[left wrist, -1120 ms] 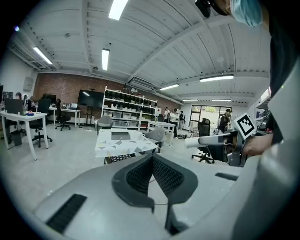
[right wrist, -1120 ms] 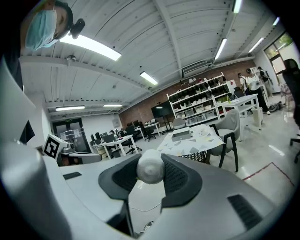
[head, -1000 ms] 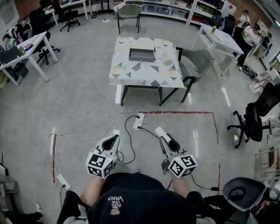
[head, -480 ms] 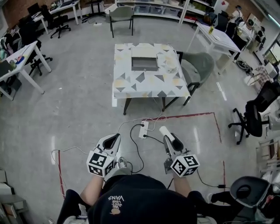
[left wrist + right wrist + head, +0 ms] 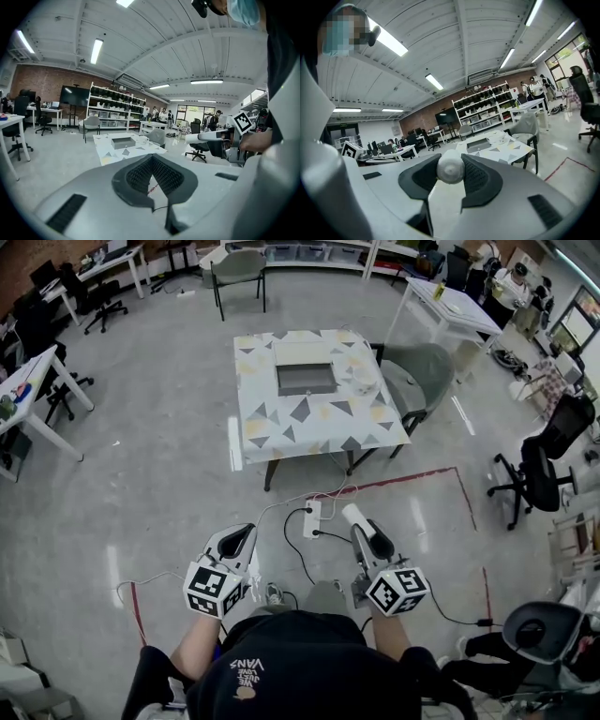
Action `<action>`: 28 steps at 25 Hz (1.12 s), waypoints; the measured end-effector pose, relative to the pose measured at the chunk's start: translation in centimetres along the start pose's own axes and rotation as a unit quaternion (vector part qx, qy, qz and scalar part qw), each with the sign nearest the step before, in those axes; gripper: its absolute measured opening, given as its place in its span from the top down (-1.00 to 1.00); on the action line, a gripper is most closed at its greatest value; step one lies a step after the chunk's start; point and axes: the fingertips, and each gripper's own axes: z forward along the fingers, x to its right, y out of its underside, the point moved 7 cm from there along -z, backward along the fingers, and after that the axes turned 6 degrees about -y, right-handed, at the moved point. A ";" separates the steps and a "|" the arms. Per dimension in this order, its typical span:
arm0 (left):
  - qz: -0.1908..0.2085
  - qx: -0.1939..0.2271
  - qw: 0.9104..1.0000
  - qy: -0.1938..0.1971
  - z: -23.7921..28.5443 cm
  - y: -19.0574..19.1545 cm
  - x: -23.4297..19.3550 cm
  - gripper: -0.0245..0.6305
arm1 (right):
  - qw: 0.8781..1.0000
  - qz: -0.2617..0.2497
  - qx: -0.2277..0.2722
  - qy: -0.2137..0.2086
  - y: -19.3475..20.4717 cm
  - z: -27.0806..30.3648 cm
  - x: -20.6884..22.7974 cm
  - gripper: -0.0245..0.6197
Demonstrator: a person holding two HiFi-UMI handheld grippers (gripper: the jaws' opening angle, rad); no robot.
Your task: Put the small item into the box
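A grey open box [image 5: 306, 379] sits on the patterned table [image 5: 281, 418] well ahead of me; it also shows as the box [image 5: 479, 145] and the box [image 5: 123, 140] in both gripper views. My right gripper [image 5: 361, 532] is shut on a small white rounded item [image 5: 352, 516], clamped between the black pads as the item [image 5: 450, 168]. My left gripper [image 5: 237, 542] is held level beside it, jaws together with nothing between them [image 5: 151, 161]. Both are over the floor, far short of the table.
A power strip [image 5: 311, 518] with trailing cables lies on the floor just ahead. Red tape [image 5: 412, 479] marks the floor near the table. A grey chair [image 5: 422, 371] stands at the table's right, a white cup-like object [image 5: 364, 381] beside the box. Desks, office chairs and shelves ring the room.
The view has moved forward and the table now sits nearer and slightly left. Both grippers keep their pose, the right one still holding the white item.
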 end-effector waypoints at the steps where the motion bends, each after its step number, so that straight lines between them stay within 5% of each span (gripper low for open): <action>1: -0.001 -0.002 1.000 0.003 0.4 0.1 -0.3 0.91 | 1.000 0.001 0.000 0.003 0.0 0.4 0.2 0.53; 11: -0.014 -0.009 1.000 -0.015 6.5 -0.6 -2.3 0.91 | 1.000 -0.001 -0.011 -0.015 -1.7 5.9 4.7 0.53; 28: -0.032 -0.002 0.996 -0.082 24.1 -6.6 -0.1 0.91 | 0.992 -0.023 -0.060 -0.107 -9.1 16.2 21.2 0.53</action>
